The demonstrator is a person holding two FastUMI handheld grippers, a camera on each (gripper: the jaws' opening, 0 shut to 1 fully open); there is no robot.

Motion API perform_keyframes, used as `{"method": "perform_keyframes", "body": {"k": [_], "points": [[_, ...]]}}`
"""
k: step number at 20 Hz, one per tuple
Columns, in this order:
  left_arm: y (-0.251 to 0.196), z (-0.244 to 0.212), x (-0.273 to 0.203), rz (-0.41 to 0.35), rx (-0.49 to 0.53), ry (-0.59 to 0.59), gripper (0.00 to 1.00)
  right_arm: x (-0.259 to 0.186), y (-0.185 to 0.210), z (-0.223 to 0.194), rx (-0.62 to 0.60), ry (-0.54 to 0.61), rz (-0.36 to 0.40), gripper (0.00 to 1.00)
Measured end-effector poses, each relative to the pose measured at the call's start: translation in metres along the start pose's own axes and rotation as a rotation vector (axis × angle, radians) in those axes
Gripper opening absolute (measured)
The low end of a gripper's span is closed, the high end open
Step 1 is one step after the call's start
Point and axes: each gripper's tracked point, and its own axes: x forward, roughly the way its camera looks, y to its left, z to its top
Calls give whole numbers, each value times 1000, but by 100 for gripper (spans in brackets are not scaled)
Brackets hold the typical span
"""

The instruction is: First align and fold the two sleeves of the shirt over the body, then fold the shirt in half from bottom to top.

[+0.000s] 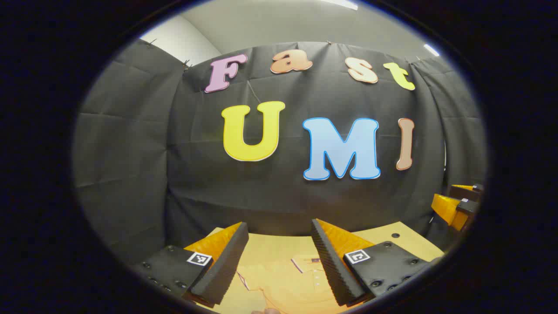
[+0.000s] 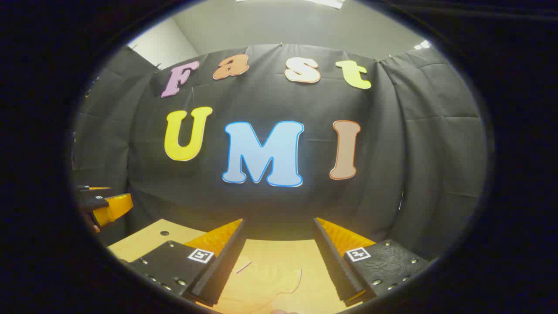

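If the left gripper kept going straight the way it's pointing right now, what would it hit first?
Most likely the black cloth wall at the back of the booth. The left gripper points level over the table, open, with the shirt lying below its line. Depth is hard to judge through the fisheye.

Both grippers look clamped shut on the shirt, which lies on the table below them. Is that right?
Not quite. Both the left gripper and the right gripper are open, fingers spread and holding nothing, as each gripper's own view shows. The shirt does lie on the table below them.
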Motion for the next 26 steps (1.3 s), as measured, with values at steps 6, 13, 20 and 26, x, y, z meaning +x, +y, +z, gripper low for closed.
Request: {"method": "perform_keyframes", "body": {"k": [6, 13, 20, 26], "points": [[-3, 2, -1, 1, 3, -5, 94, 2, 0, -6, 17, 15, 6, 94], [-8, 1, -5, 0, -1, 1, 94, 10, -8, -30, 39, 75, 2, 94], [-14, 3, -5, -2, 13, 7, 94, 52, -23, -95, 61, 226, 0, 94], [-12, -10, -2, 12, -1, 40, 94, 82, -28, -204, 85, 499, -1, 94]]}}
